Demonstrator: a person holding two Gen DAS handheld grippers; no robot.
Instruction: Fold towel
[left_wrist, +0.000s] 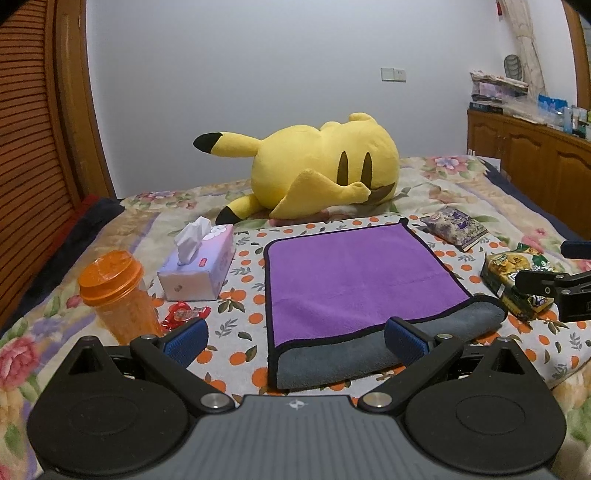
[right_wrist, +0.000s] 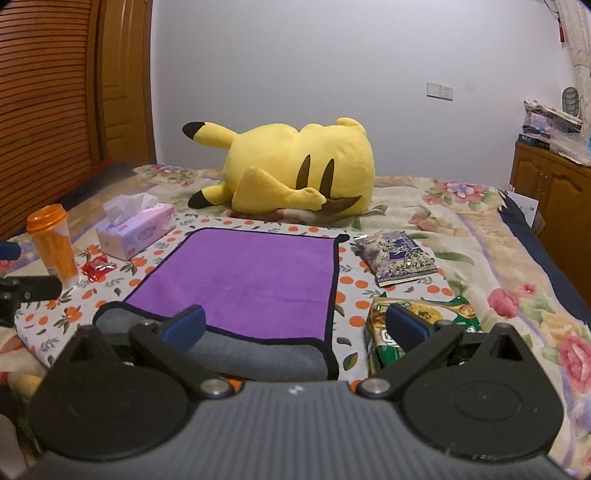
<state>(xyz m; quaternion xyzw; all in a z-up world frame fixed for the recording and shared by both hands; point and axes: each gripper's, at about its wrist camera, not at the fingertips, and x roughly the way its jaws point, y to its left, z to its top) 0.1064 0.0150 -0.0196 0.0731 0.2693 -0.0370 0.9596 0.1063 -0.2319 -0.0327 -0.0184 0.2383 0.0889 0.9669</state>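
Observation:
A purple towel (left_wrist: 354, 277) with black trim lies folded on the orange-print cloth, its grey underside (left_wrist: 351, 354) showing along the near fold. My left gripper (left_wrist: 295, 341) is open and empty, just above the towel's near left corner. The towel also shows in the right wrist view (right_wrist: 251, 280), with the grey fold (right_wrist: 258, 356) nearest. My right gripper (right_wrist: 295, 326) is open and empty over the towel's near right corner. The right gripper shows at the right edge of the left wrist view (left_wrist: 561, 273).
A yellow plush toy (left_wrist: 321, 166) lies behind the towel. An orange cup (left_wrist: 118, 295), a tissue box (left_wrist: 199, 264) and a red wrapper (left_wrist: 183, 314) sit to the left. A purple packet (left_wrist: 456, 225) and a green snack bag (left_wrist: 517, 277) sit to the right. A wooden cabinet (left_wrist: 532, 162) stands at the far right.

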